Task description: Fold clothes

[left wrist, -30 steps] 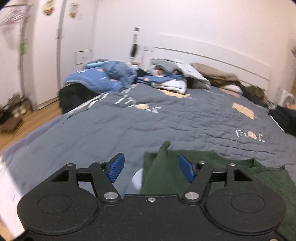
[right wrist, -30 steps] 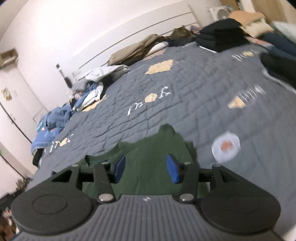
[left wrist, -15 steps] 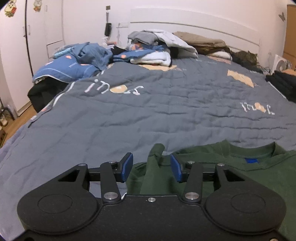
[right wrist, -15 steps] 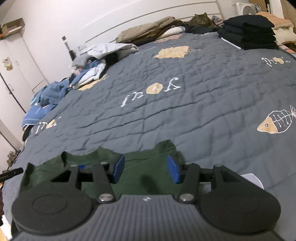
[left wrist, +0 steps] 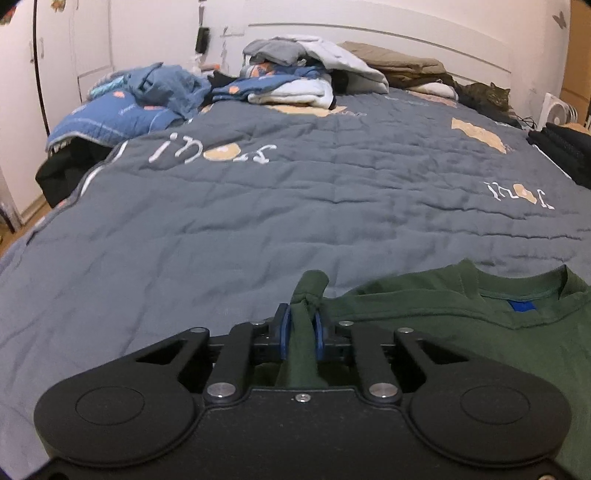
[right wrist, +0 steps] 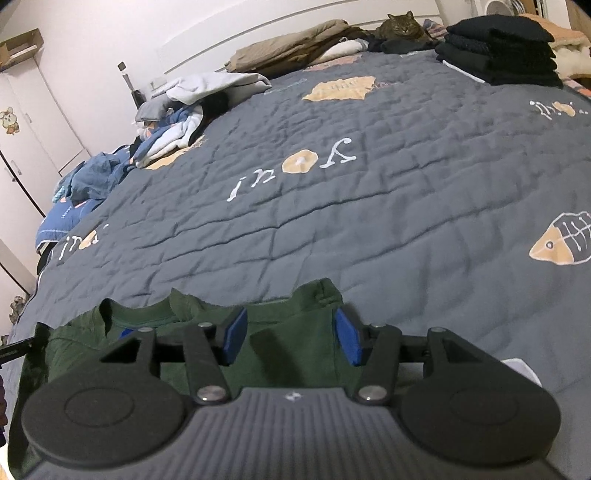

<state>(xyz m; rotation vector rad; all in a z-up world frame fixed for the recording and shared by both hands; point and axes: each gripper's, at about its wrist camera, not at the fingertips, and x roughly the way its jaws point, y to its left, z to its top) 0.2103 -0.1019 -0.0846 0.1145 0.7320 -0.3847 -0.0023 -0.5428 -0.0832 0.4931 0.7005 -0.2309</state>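
- Green T-shirt (left wrist: 461, 332) lies spread at the near edge of a grey quilted bedspread (left wrist: 295, 206), low in both frames, collar facing the headboard and a blue neck label showing.
- Left gripper (left wrist: 301, 332) is clamped tight on a bunched fold of the shirt's cloth, low centre of its frame; the pinched cloth pokes up in a small knot just beyond the blue pads.
- Right gripper (right wrist: 291, 338) hovers with its blue pads wide apart over the shirt's other shoulder, low centre of its frame, gripping nothing.
- Judging by this, the step in hand is securing the garment at two points: one side is taken, the other awaits a grip.
- Next move appears to call for the right gripper to settle onto the cloth near the raised sleeve corner (right wrist: 323, 291) and close, matching the left's hold so the shirt can be lifted or folded evenly.
- Elsewhere, a stack of dark folded clothes (right wrist: 498, 55) sits upper right, a loose pile of clothing (left wrist: 288, 74) upper centre, and a cat (right wrist: 402, 26) rests by the headboard.
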